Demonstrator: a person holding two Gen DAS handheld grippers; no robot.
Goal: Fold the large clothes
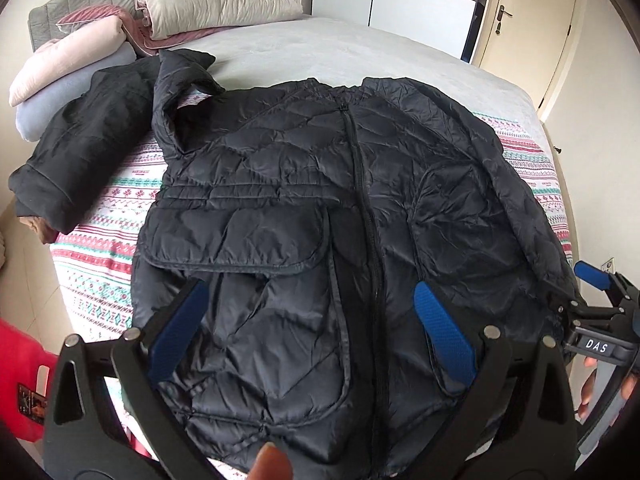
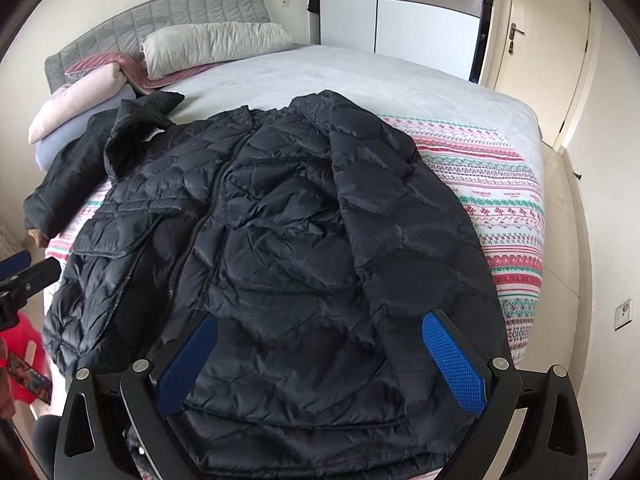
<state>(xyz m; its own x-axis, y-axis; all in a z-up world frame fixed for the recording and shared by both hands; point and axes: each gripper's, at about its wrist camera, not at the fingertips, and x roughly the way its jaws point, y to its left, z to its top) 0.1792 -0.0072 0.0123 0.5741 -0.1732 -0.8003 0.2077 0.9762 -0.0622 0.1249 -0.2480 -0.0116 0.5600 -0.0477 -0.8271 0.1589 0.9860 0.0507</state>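
**Jacket flat on the bed, both grippers spread above its hem**

Your black quilted jacket (image 1: pixel 320 208) lies front up on the bed (image 1: pixel 320 52), zipped, its collar at the far end and its hem at the near edge. It rests on a patterned blanket (image 1: pixel 104 256) that covers the near part of the bed. The jacket's left sleeve (image 1: pixel 80 160) stretches out to the left, towards the pillows (image 1: pixel 208 8) at the headboard; the right sleeve (image 2: pixel 400 208) is folded in over the body.

Your left hand-held gripper (image 1: pixel 312 336) hovers over the near part of the jacket, fingers spread wide, holding nothing. Your right hand-held gripper (image 2: pixel 320 360) hangs over the hem on the right side, likewise spread and empty. A door (image 2: pixel 532 48) stands at the far right.
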